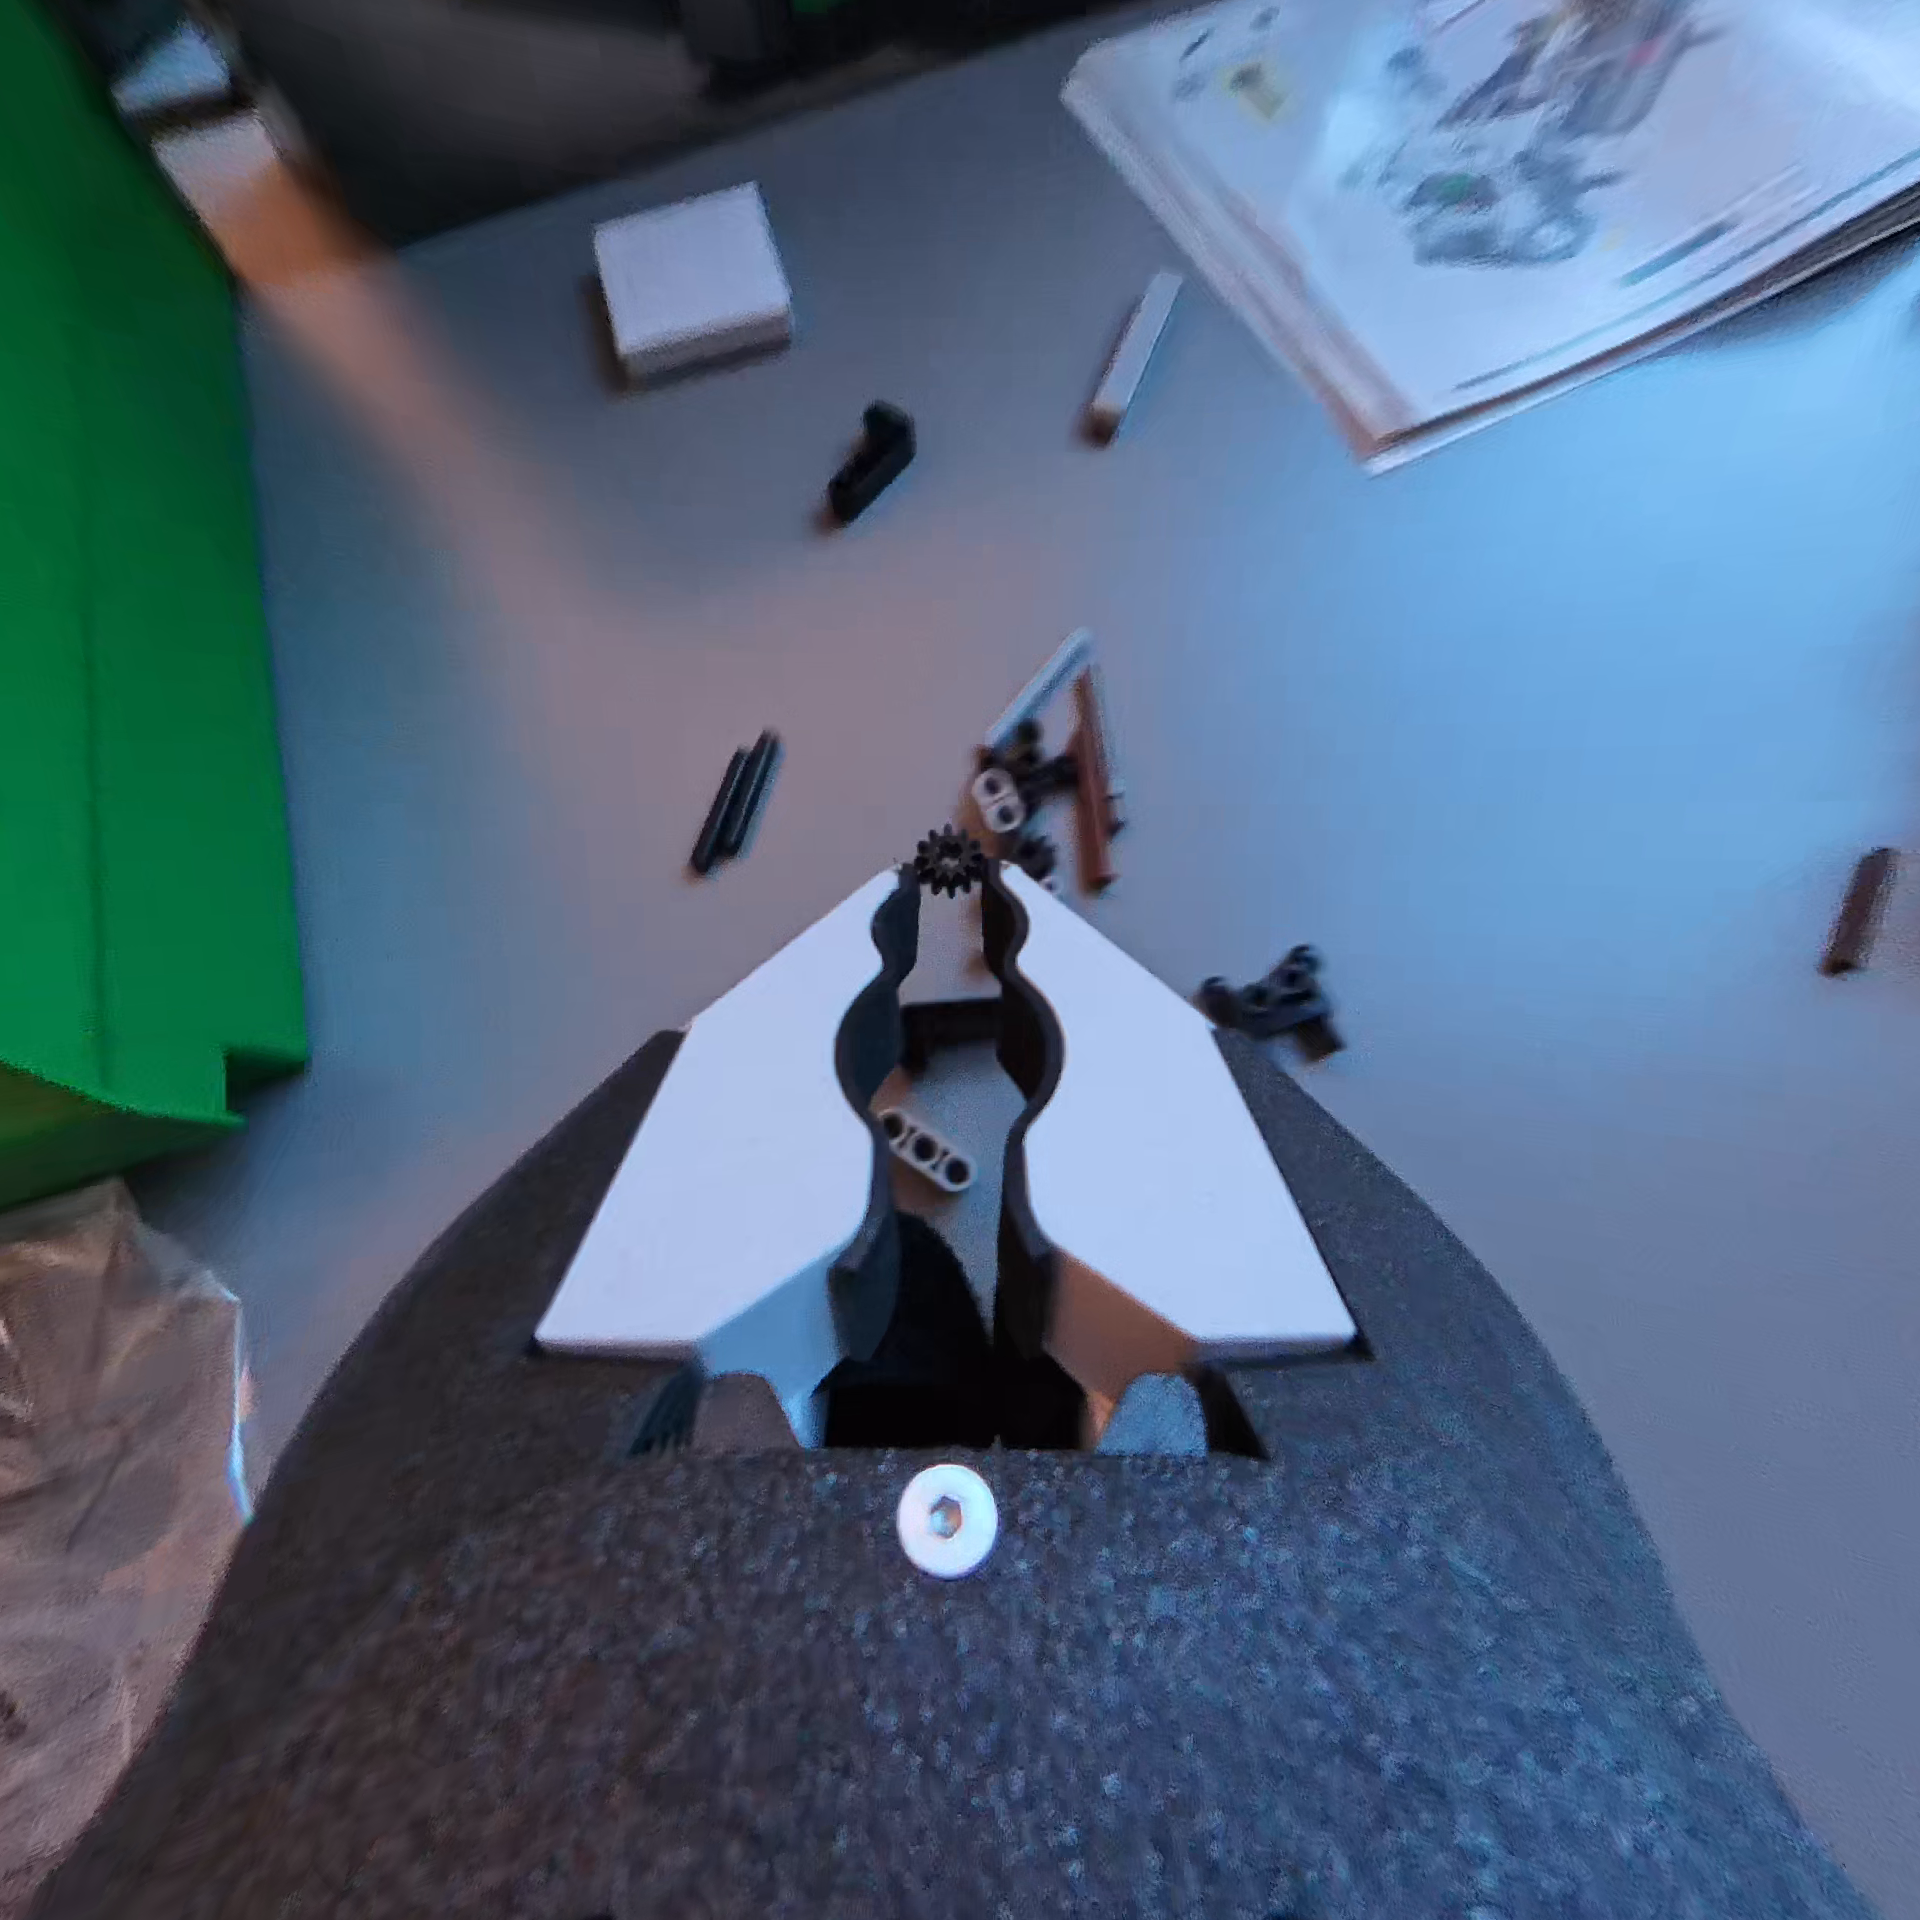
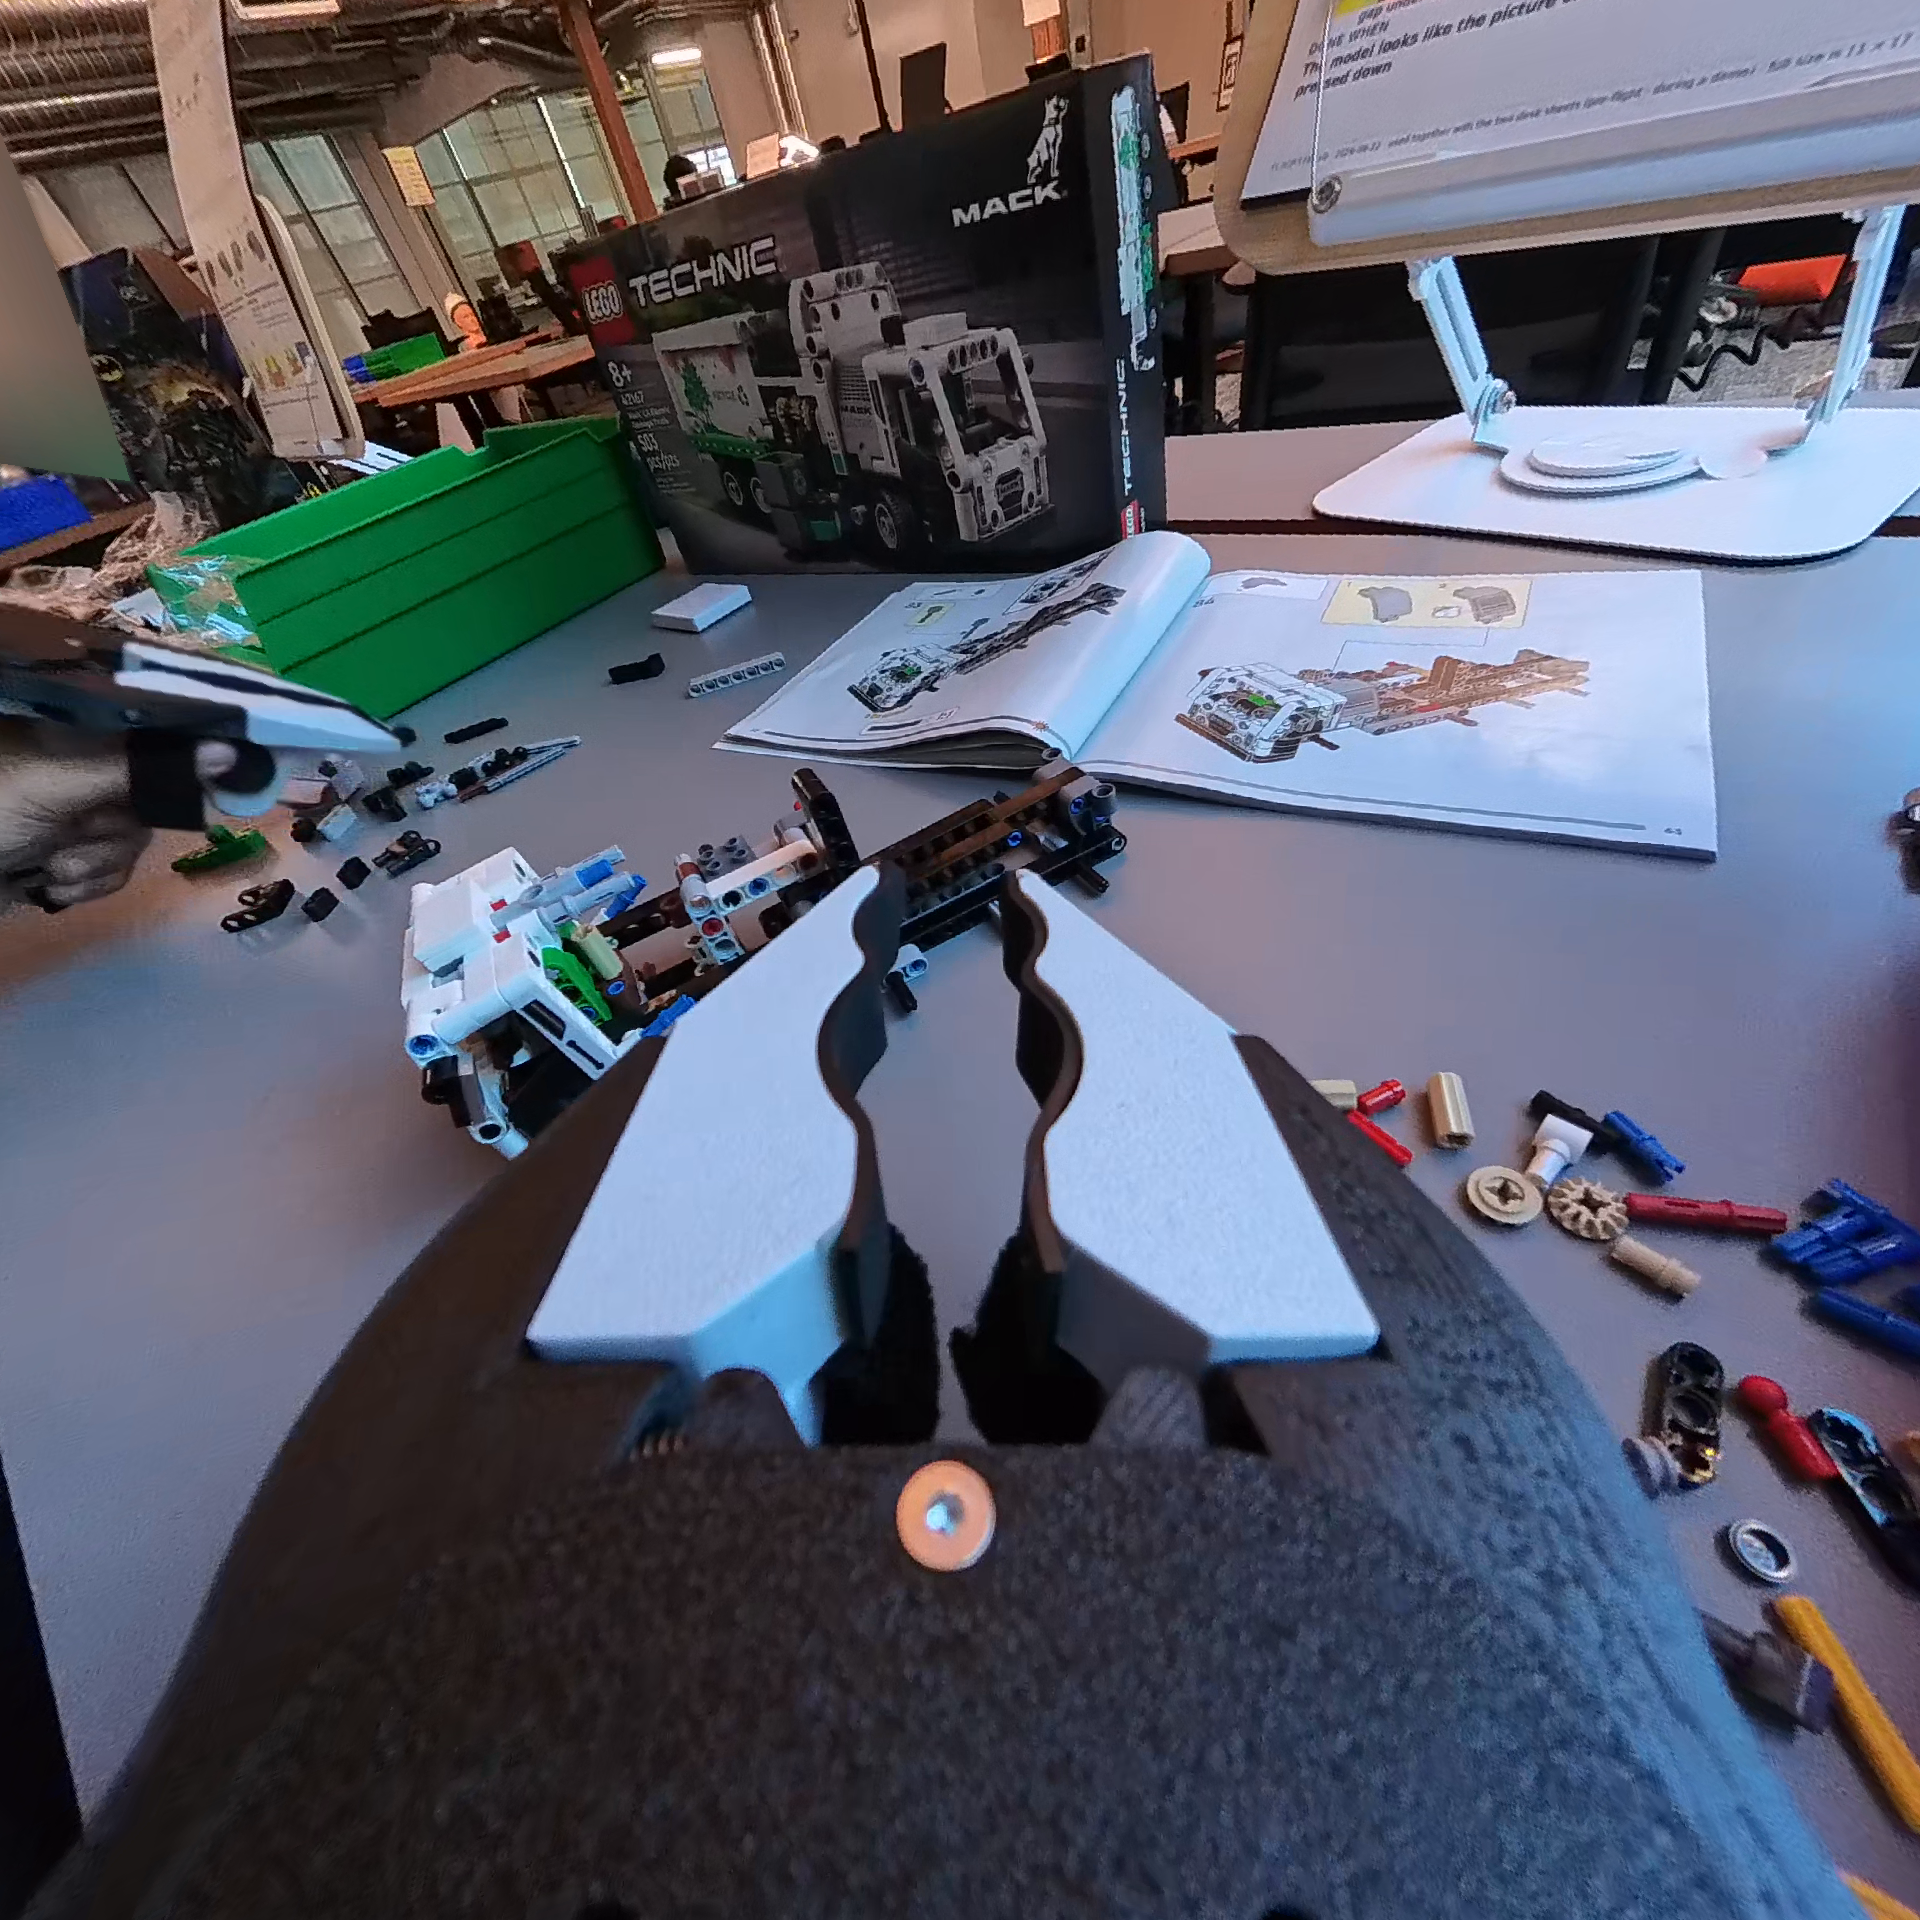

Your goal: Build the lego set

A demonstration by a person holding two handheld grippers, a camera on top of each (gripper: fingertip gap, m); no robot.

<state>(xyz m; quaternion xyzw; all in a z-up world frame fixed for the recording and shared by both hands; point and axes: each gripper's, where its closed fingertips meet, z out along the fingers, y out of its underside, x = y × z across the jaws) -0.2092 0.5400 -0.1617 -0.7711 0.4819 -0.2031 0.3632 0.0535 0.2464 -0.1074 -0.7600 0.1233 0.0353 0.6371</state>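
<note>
A single small black gear [image 1: 947, 858] was pinched between the tips of the left gripper [image 1: 948, 873], whose jaws were drawn narrow around it above the grey table [image 1: 1455, 727]. Directly beneath that claw, seen through the gap between its fingers, one light grey three-hole beam [image 1: 928, 1147] was lying. Ahead of the tips and slightly right, a small cluster of black connectors with one brown axle [image 1: 1093, 790] was scattered; ahead and left, one black axle [image 1: 736, 802] lay alone. Far ahead to the right, one open instruction booklet [image 1: 1538, 197] was spread, and one green bin [image 1: 114, 623] stood off to the left. The right gripper [image 2: 948, 883] was held with its jaws parted by a moderate gap and nothing between them. Just beyond and left of its tips, one partly built white truck model [image 2: 520, 966] lay on the table. To its right, loose pins were strewn, blue, red and tan, with one tan gear [image 2: 1587, 1207] among them. One set box [image 2: 894, 332] stood far ahead.
</note>
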